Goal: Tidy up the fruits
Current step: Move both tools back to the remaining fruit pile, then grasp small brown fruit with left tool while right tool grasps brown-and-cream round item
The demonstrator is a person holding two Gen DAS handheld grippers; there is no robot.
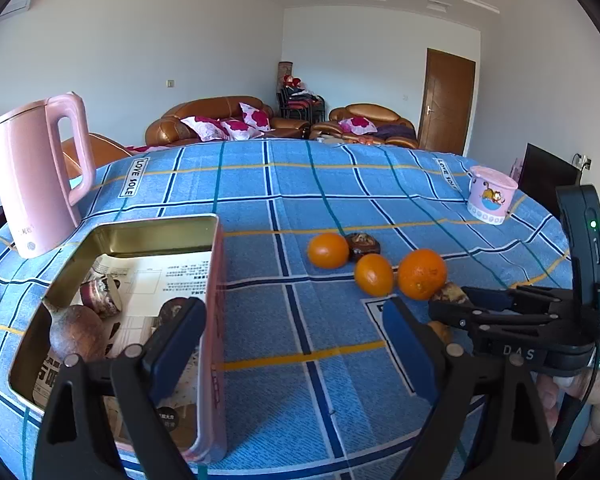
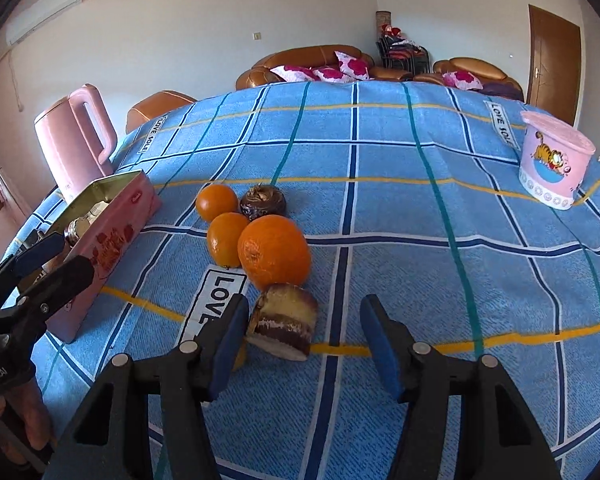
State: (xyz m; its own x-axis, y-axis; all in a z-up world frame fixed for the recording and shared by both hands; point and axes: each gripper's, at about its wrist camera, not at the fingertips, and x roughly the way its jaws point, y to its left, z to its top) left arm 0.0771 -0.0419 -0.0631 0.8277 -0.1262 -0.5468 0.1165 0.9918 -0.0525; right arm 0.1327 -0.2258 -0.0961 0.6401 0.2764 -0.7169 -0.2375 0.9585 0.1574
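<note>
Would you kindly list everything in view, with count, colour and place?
oranges: three, orange, clustered mid-cloth.
cake slice: one, yellow-brown, nearest the right claw.
chocolate pastry: one, dark brown, behind the oranges.
tin: one, pink, open, at left, holding paper and items.
kettle: one, pink, far left.
tub: one, pink, far right.
tablecloth: one, blue plaid.
sofas: brown, background.
left claw: open, straddling the tin wall.
right claw: open, around the cake slice.
</note>
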